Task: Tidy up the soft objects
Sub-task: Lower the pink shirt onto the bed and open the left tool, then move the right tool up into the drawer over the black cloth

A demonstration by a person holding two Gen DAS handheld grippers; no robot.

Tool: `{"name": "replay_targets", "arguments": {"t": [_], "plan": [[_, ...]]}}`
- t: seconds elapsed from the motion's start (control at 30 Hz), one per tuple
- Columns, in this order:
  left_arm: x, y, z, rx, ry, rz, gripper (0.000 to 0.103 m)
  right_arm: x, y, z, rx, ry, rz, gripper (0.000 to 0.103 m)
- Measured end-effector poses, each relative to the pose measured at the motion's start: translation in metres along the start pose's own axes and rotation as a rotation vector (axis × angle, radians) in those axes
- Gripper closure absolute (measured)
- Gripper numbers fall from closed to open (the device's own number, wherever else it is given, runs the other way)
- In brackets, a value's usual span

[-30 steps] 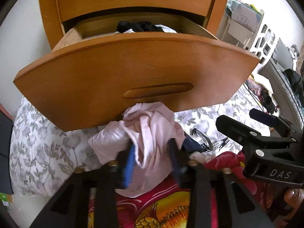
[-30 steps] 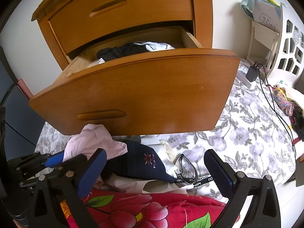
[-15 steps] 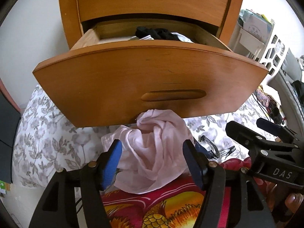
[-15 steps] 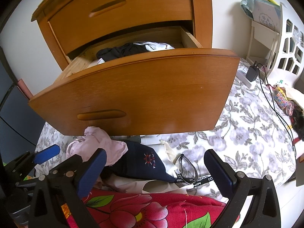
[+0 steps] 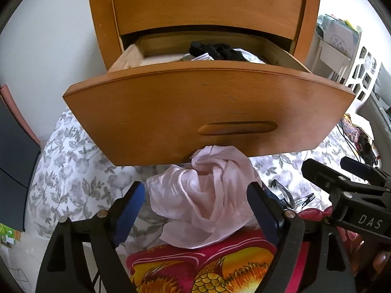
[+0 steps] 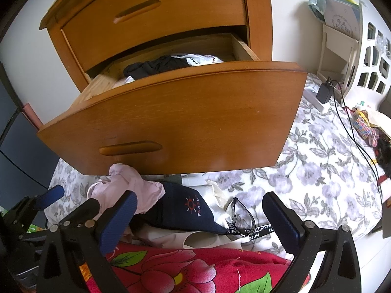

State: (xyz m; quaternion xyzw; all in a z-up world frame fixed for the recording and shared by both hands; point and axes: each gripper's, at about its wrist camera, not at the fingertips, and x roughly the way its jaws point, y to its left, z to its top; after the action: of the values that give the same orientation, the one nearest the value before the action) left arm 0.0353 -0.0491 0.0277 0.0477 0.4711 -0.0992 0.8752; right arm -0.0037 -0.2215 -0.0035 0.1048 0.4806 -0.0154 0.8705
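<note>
step: I've just been opening the left gripper (image 5: 195,210) and its jaws now stand wide, the pink garment (image 5: 202,200) lying loose between the pads, not pinched. Looks to me like a let-go or a re-grip, with the piece not yet put away.
where the pink thing is: crumpled on the bed, right under the front edge of the open drawer (image 5: 210,112), its lower end draped on the red flowered blanket (image 6: 171,271).
right gripper: the right gripper (image 6: 198,217) is spread wide too, nothing in it, hanging over the navy cap (image 6: 185,212).
next move, my guess: bite the pink cloth nearer its bunched middle, lift it clear over the drawer front, drop it beside the black clothes (image 5: 215,50) inside.
writing: "DAS" in white on the right gripper's body; a black strap (image 6: 251,232) has white lettering, too warped for me to read properly; small red logo on the cap, unreadable.
</note>
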Motion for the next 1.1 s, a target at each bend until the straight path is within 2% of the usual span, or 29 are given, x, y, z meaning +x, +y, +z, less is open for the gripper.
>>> {"name": "replay_targets", "arguments": {"t": [0.37,0.57,0.63,0.73,1.1], "plan": [[-0.002,0.015,-0.001,-0.074,0.005,-0.017,0.014,-0.004,0.0,-0.001,0.012,-0.022,0.01,0.0],[-0.01,0.029,0.001,-0.137,-0.043,-0.007,0.013,-0.004,0.0,0.0,0.016,-0.017,0.014,0.0],[-0.013,0.035,0.002,-0.158,-0.063,0.004,0.009,-0.004,0.0,0.0,0.014,-0.016,0.013,0.0],[-0.017,0.041,0.004,-0.166,-0.096,0.021,0.004,-0.004,0.0,0.0,0.012,-0.016,0.01,0.0],[-0.025,0.048,0.005,-0.178,-0.157,0.003,0.004,-0.003,0.002,0.001,0.001,-0.008,0.002,0.0]]}}
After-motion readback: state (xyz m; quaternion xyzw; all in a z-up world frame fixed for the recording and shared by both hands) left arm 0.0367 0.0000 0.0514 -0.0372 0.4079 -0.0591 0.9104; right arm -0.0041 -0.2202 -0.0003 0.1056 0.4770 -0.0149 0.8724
